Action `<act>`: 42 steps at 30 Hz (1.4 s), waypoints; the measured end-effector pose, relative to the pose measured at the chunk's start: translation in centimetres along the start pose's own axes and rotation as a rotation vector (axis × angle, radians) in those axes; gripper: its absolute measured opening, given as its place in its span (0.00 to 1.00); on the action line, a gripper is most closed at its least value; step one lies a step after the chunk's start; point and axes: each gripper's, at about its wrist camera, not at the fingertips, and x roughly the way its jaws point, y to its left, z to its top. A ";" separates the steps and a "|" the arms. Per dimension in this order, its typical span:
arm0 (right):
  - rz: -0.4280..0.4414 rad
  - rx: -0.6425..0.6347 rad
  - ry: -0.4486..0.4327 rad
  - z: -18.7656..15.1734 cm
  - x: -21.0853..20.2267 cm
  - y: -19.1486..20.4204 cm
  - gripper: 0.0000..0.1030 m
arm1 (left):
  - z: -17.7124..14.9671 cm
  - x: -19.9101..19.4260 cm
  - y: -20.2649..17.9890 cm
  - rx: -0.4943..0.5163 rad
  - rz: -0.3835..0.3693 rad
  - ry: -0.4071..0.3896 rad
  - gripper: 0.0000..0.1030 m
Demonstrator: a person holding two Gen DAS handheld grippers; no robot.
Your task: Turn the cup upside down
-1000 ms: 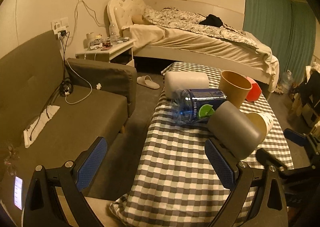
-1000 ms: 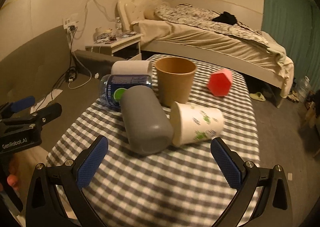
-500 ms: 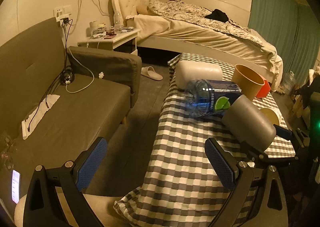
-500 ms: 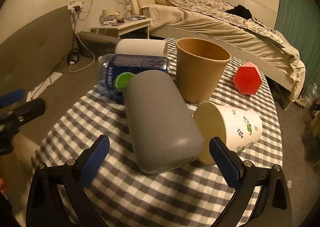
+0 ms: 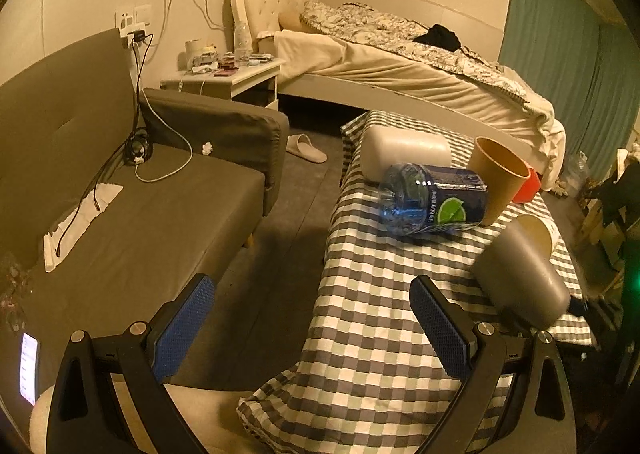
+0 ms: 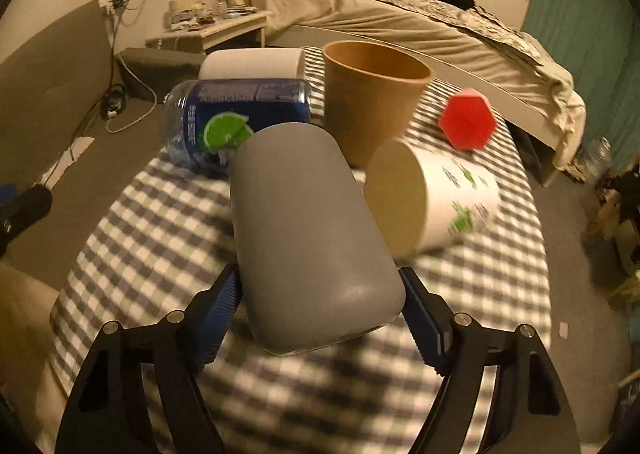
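A grey cup (image 6: 308, 230) lies on its side on the checked table (image 6: 132, 238), closed bottom toward me. My right gripper (image 6: 320, 318) is closed around its bottom end, a blue pad on each side touching it. The cup also shows in the left wrist view (image 5: 520, 278) at the table's right edge. My left gripper (image 5: 312, 330) is open and empty, low at the table's near left corner, apart from the cups.
A brown paper cup (image 6: 374, 93) stands upright behind the grey cup. A white printed paper cup (image 6: 436, 193) lies on its side to the right, a blue bottle (image 6: 236, 117) and a white cup (image 6: 252, 63) lie behind left. A red object (image 6: 468, 119) sits far right. A sofa (image 5: 120, 189) stands left.
My right gripper has moved forward and closed its fingers on the grey cup's bottom end. My left gripper has drifted left and back from the table.
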 end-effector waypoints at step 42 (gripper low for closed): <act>0.016 0.206 -0.159 -3.7 -12.9 -4.1 0.80 | -3.0 -4.3 -4.4 0.082 -0.002 -0.043 0.98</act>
